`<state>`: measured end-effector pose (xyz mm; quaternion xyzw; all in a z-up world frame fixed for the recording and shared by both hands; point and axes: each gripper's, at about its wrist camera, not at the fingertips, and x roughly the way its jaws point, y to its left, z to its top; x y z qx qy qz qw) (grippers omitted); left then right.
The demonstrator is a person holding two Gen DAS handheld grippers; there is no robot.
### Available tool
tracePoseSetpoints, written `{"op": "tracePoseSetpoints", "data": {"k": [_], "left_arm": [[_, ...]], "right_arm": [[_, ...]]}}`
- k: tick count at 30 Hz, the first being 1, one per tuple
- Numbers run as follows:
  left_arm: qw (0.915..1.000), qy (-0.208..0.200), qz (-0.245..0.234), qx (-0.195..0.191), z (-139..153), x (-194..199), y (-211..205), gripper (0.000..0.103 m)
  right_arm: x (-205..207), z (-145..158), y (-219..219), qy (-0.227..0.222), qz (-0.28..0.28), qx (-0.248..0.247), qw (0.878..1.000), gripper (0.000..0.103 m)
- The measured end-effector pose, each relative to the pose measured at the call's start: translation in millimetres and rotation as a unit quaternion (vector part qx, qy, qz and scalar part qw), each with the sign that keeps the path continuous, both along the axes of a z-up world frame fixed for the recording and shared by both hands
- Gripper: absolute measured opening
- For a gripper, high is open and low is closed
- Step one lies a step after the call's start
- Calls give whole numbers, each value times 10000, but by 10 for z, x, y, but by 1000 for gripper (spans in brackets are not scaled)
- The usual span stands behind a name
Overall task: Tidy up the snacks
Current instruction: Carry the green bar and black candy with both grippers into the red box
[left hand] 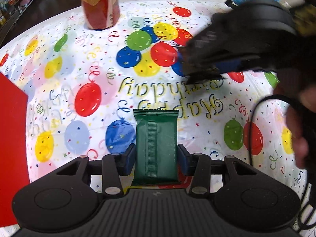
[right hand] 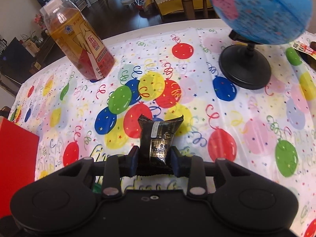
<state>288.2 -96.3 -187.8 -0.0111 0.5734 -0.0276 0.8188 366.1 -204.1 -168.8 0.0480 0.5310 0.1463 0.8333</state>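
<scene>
A dark green snack packet [left hand: 156, 134] lies lengthwise on the balloon-print tablecloth [left hand: 88, 69]. My left gripper [left hand: 156, 161] is shut on its near half, one blue pad against each long side. A small black foil snack packet [right hand: 160, 134] with gold print is pinched at its lower part by my right gripper [right hand: 155, 161], and the wrapper bulges above the pads. In the left wrist view the right gripper [left hand: 209, 73] shows blurred at the upper right, with a hand [left hand: 296, 122] behind it.
A tall yellow-and-red drink bottle [right hand: 79, 39] stands at the back left. A blue globe [right hand: 256, 9] on a black base [right hand: 244, 69] stands at the back right. A red box [right hand: 15, 158] sits at the left table edge. More wrappers [right hand: 304, 49] lie far right.
</scene>
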Motion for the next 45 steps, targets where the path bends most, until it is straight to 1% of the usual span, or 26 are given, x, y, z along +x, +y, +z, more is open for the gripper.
{"op": "tracePoseSetpoints", "data": {"k": [2,12,24,30,35,45], "left_arm": [[9999,-6,95,-67,47,-42,69,44],[9991,-166,358,-156,376,-342,317,44],[9967,-531,579,-223,889,-798,634,44],[9943,-749,702,-274,1140,-1015,911,44],[9922,-960,756,-246,1317,-1166,1191,44],[9897,-1097,899,-209,1499,-1359,1843,44]], "right_arm": [[-79,54,-48,-13,8,37,10000,32],[-585,388,-200,-198,209,183,9994,31],[-1244,816,-133,-408,504,353,9973,32],[-1499,1024,10,-512,684,437,9954,32],[-1670,1152,210,-596,810,479,9938,32],[-1915,1323,824,-694,1040,547,9906,32]]}}
